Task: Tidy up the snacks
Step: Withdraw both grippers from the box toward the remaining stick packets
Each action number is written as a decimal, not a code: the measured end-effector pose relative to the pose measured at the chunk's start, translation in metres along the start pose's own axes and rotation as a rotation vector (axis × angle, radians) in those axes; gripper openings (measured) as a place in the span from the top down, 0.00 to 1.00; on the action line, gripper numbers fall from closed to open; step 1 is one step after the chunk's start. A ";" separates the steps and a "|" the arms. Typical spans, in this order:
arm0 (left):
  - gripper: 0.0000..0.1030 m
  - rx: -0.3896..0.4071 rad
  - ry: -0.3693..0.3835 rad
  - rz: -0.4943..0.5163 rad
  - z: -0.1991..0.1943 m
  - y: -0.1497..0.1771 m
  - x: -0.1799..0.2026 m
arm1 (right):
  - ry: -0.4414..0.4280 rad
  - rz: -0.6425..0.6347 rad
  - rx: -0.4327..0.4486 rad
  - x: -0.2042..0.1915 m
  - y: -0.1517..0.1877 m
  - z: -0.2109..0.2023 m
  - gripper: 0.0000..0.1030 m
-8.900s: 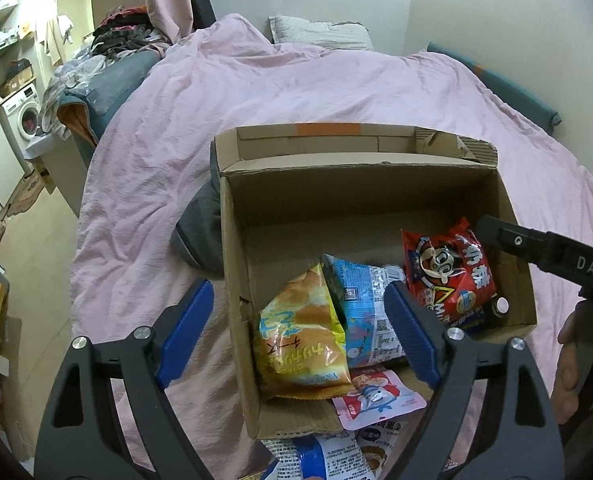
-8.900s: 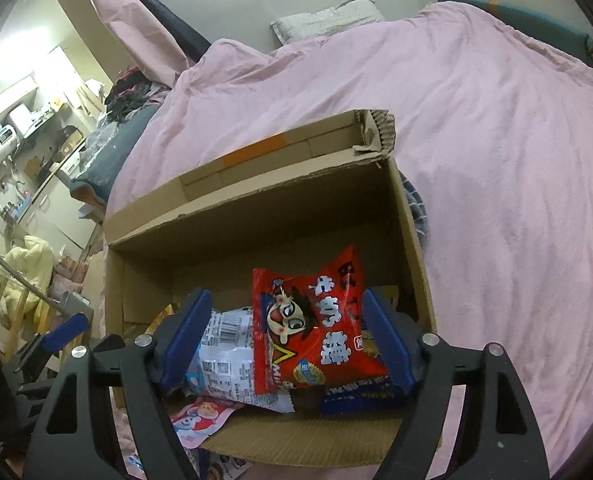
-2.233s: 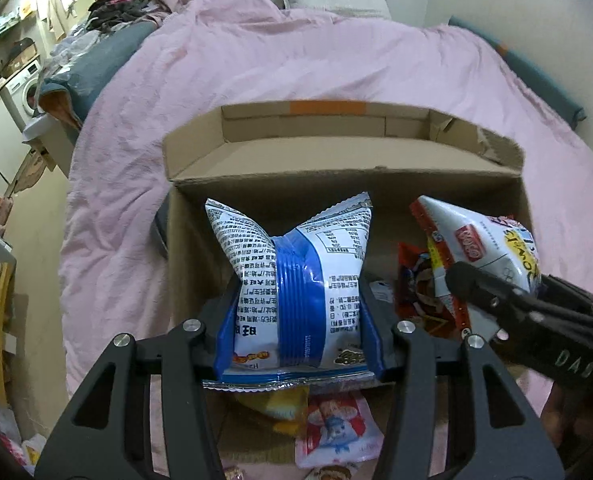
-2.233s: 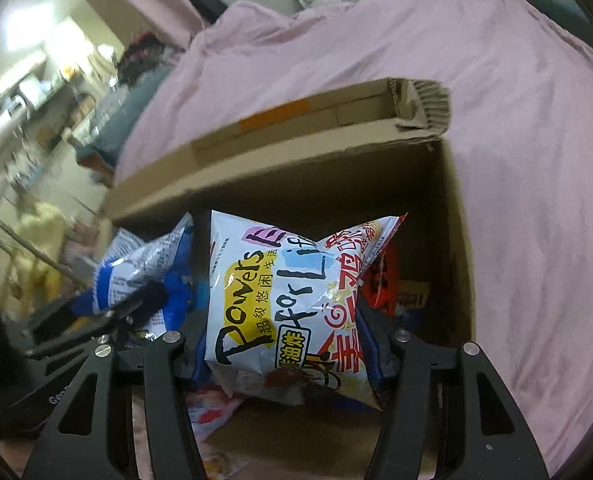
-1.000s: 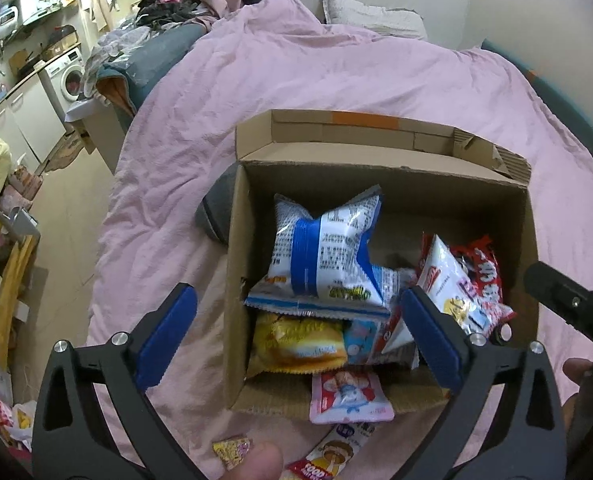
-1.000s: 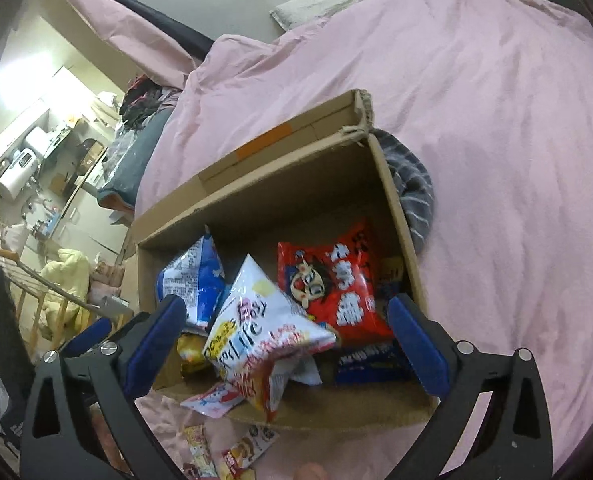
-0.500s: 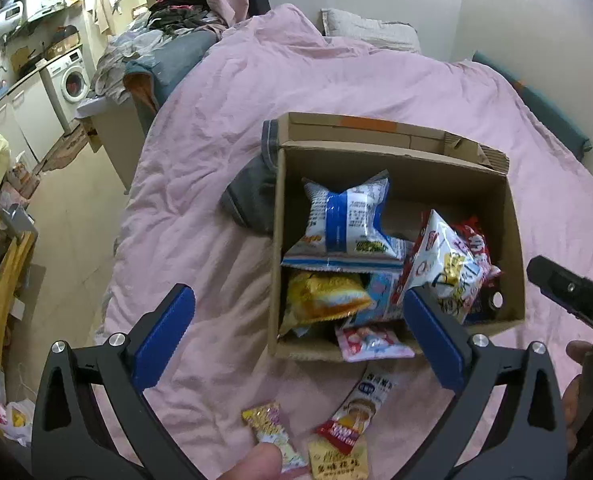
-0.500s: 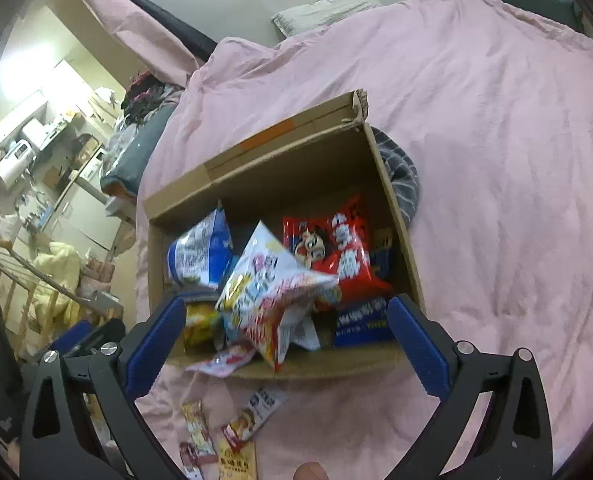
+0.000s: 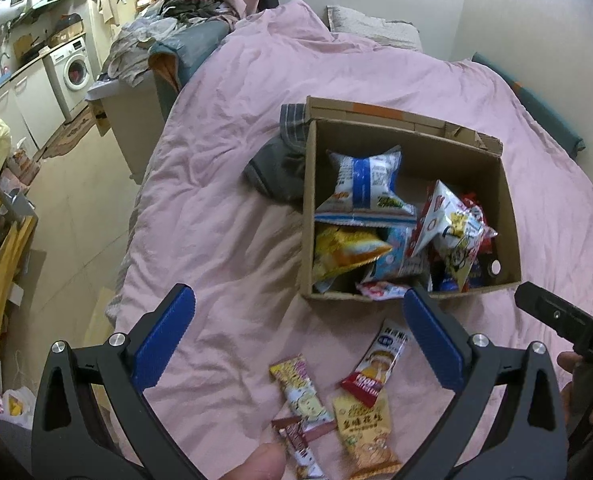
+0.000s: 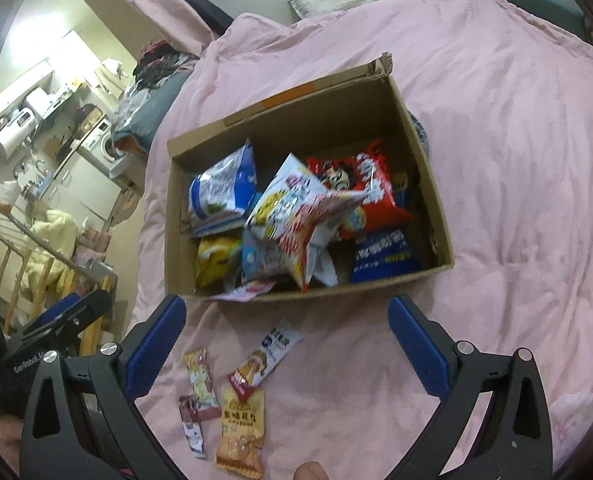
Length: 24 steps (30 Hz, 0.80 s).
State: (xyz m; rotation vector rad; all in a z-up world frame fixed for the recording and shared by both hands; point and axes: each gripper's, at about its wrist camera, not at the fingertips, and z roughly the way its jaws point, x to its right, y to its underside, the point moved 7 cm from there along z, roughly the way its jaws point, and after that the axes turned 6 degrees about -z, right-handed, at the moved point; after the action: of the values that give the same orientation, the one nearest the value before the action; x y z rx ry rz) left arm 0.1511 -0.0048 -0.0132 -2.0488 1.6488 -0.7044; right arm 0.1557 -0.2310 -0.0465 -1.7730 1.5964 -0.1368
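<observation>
While both grippers hang above the bed with nothing in them, the next job looks like picking up the small packs that lie outside the box (image 9: 412,216). The left gripper (image 9: 296,340) has its jaws wide apart, and so does the right gripper (image 10: 282,346).

The box sits in the middle right of the left view, with big bags piled inside. 4 small packs lie on the pink cover (image 9: 224,184) at the bottom middle, just in front of the box.

To do it well, I would go for 1 pack at a time and come straight down, with the jaws across its short side.

The red pack (image 9: 376,362) is long and thin. Its long line runs from lower left to upper right, and its white end points at the box. The yellow pack (image 9: 370,434) lies just below it, running up and down the frame.
</observation>
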 end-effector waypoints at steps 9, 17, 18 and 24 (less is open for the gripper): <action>0.00 -0.043 -0.011 0.000 -0.002 0.026 -0.021 | 0.022 -0.012 -0.060 -0.007 0.028 0.003 0.00; 0.00 -0.115 -0.028 -0.042 0.015 0.053 -0.046 | 0.032 -0.005 -0.135 -0.009 0.055 0.014 0.00; 0.00 -0.123 -0.032 -0.050 0.017 0.054 -0.048 | 0.031 0.000 -0.143 -0.009 0.057 0.015 0.00; 0.00 -0.162 -0.032 -0.057 0.026 0.065 -0.050 | 0.040 0.012 -0.179 -0.008 0.070 0.020 0.00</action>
State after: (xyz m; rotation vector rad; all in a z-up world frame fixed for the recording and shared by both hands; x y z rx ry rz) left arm 0.1088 0.0307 -0.0790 -2.2155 1.6843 -0.5704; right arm 0.1073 -0.2118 -0.0984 -1.9063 1.6920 -0.0238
